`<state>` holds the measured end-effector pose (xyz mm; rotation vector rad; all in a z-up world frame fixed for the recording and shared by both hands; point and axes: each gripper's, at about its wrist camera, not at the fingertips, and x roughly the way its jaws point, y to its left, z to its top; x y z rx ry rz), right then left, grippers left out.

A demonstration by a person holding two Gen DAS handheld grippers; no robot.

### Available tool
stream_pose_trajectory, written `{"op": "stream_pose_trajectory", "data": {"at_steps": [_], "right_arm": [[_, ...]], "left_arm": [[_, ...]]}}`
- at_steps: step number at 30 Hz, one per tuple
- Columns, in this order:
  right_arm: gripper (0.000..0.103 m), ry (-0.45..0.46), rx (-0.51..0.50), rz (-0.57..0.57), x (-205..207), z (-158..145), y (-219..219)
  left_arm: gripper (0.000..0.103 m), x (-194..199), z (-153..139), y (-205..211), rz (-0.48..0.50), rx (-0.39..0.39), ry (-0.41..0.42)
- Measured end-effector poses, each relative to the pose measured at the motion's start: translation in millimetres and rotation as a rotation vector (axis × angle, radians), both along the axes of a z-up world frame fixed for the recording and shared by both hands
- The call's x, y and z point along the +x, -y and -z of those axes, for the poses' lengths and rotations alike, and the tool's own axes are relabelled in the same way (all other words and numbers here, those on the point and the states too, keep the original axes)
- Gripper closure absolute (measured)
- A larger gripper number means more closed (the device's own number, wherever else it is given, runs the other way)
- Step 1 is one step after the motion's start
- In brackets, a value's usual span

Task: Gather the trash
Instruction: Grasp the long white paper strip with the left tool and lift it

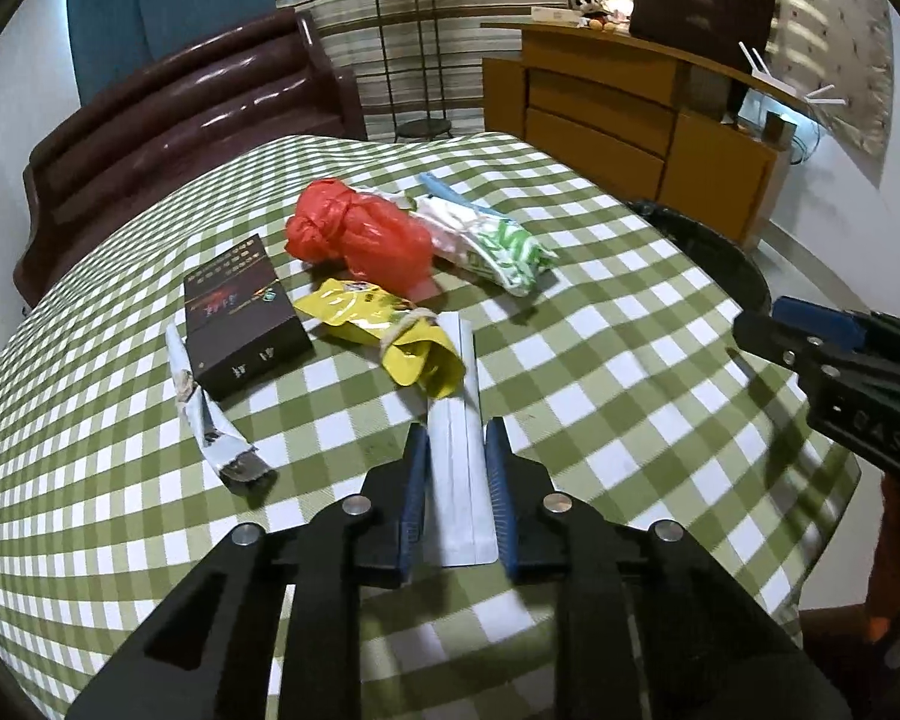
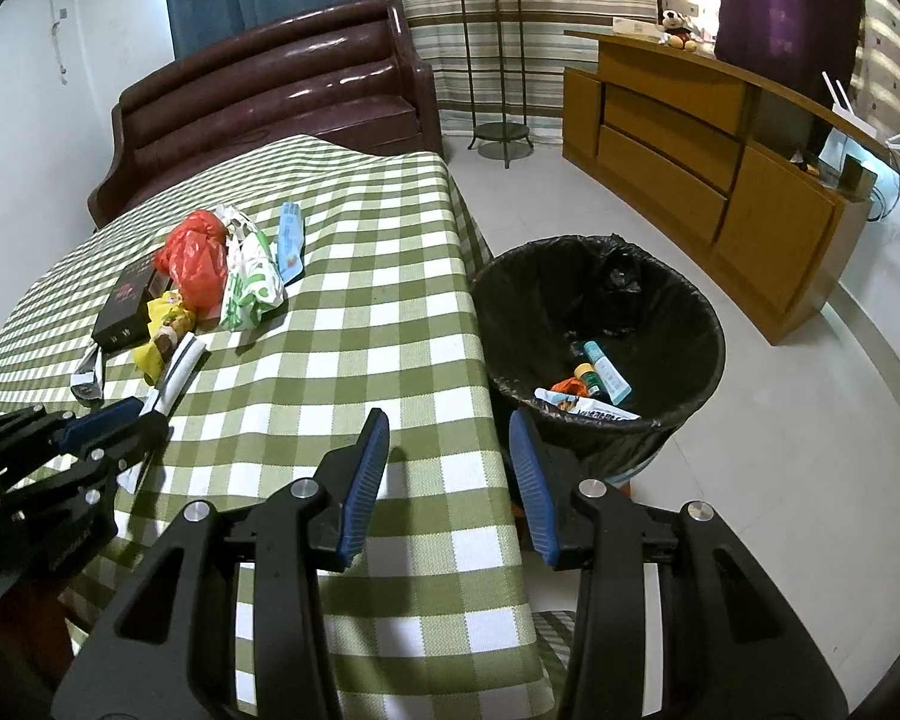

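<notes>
A long white packet lies on the green checked tablecloth, and my left gripper is shut on its near end, a blue pad against each long edge. Beyond it lie a yellow wrapper, a dark box, a red plastic bag, a green-and-white bag, a blue packet and a torn silver wrapper. My right gripper hangs open and empty over the table's right edge, beside the black-lined bin, which holds several pieces of trash.
A dark brown sofa stands behind the table. A wooden cabinet lines the right wall, with a metal plant stand at the back. Pale floor lies around the bin.
</notes>
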<state>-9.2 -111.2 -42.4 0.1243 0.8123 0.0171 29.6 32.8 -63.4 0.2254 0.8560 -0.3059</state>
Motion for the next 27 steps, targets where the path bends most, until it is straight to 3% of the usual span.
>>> {"op": "stream_pose_trajectory", "data": {"at_steps": [2,5,8,15,27], "right_arm": [[0.062,0.000,-0.001,-0.001,0,0,-1],[0.062,0.002,-0.001,-0.006,1,1,-2],[0.062,0.001,0.000,-0.006,0,1,-2],[0.062,0.002,0.000,-0.008,-1,1,-2],[0.062,0.008,-0.002,-0.008,-1,0,-2]], "left_arm": [[0.079,-1,0,2,-0.004,0.009,0.007],[0.054,1,1,2,-0.031,0.006,0.010],[0.054,3,1,1,-0.034,-0.012,-0.001],[0.082,-4,2,8,0.016,-0.016,0.024],[0.086,-13,-9,14,0.038,-0.084,0.054]]}}
